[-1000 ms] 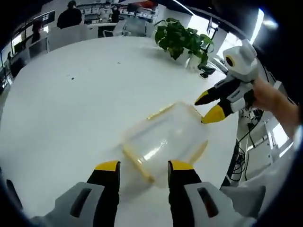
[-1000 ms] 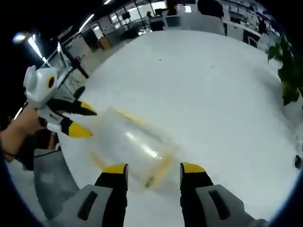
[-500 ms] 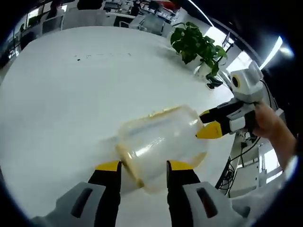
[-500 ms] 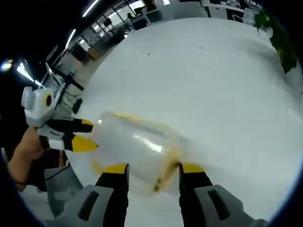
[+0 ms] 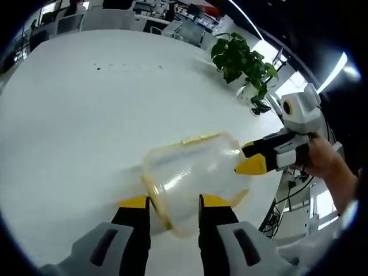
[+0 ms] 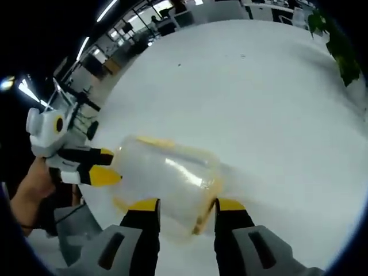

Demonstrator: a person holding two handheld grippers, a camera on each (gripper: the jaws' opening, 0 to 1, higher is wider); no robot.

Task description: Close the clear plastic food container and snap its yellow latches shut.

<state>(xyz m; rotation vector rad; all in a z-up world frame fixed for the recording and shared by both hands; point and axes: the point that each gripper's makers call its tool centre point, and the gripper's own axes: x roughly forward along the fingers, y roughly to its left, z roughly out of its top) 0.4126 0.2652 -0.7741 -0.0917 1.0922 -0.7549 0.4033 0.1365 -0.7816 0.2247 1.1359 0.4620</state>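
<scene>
The clear plastic food container (image 5: 192, 175) with yellow trim lies on the white table (image 5: 86, 115). Its near end sits between the jaws of my left gripper (image 5: 172, 202), which stand apart on either side of it. From the right, my right gripper (image 5: 250, 158) comes in with parted yellow tips against the container's far end. In the right gripper view the container (image 6: 167, 175) has its near end between the spread jaws of my right gripper (image 6: 187, 205). The left gripper (image 6: 109, 165), held by a hand (image 6: 31, 192), meets its other end. The latches are too blurred to make out.
A potted green plant (image 5: 241, 57) stands at the table's far right edge. The container sits close to the table's edge, with cables and floor (image 5: 287, 195) beyond. Office chairs and desks (image 5: 103, 14) line the far side.
Both grippers have moved in on the two ends of the container. Each pair of jaws has narrowed slightly around its end. The container has stayed in place.
</scene>
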